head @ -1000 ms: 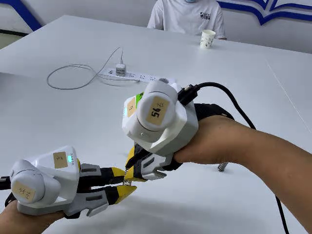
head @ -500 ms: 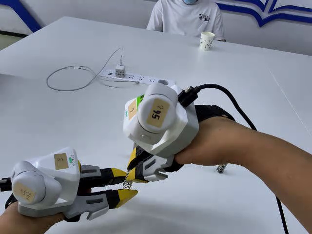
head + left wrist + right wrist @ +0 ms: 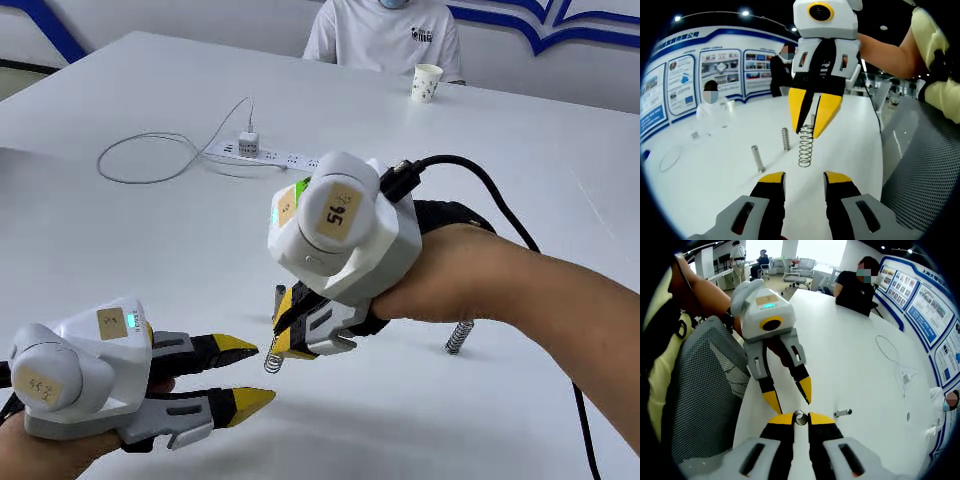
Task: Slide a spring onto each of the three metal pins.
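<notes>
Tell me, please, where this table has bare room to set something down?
Bare table lies between the cable loop and the left hand-held gripper, and right of the paper cup. Crowded: around the right hand-held gripper, its spring and the pins.

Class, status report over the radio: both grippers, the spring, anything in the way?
Right gripper shut on spring, holding its upper end. Left gripper open, facing it, not touching. Bare pin upright nearby, nothing blocking it.
</notes>
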The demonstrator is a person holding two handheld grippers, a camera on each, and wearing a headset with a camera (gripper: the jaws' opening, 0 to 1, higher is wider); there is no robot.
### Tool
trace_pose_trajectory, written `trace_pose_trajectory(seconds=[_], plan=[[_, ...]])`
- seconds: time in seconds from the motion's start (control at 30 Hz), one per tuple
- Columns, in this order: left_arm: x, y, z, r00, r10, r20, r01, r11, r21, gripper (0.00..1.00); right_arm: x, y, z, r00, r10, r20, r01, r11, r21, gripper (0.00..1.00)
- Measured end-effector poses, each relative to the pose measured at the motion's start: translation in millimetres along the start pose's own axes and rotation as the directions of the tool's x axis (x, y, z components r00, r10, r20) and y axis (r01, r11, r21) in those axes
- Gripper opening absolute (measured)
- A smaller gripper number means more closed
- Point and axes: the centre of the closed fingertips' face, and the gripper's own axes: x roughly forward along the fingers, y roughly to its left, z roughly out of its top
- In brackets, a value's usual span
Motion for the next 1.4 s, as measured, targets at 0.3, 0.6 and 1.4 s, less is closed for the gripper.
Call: trace_pose_trajectory(seconds=[0.3,0.6,1.4], plan=[[-3.3,6.5,-2.6,0.9996,0.029,-0.002,-0.029,0.999,-0.026,0.4,-7.1,-15.8,-2.4,0.9996,-0.026,-0.013,0.026,1.0,0.0,0.11],[-5.2,10.5,-5.4,0.999,0.045,-0.005,-0.045,0.998,-0.041,0.45,-9.3,-28.6,-3.4,0.999,-0.038,-0.025,0.037,0.999,-0.002,0.11],[-7.6,16.9,-11.7,0.998,0.062,-0.013,-0.063,0.995,-0.075,0.52,-7.3,-77.5,-0.5,0.995,-0.095,-0.03,0.096,0.995,0.027,0.11]])
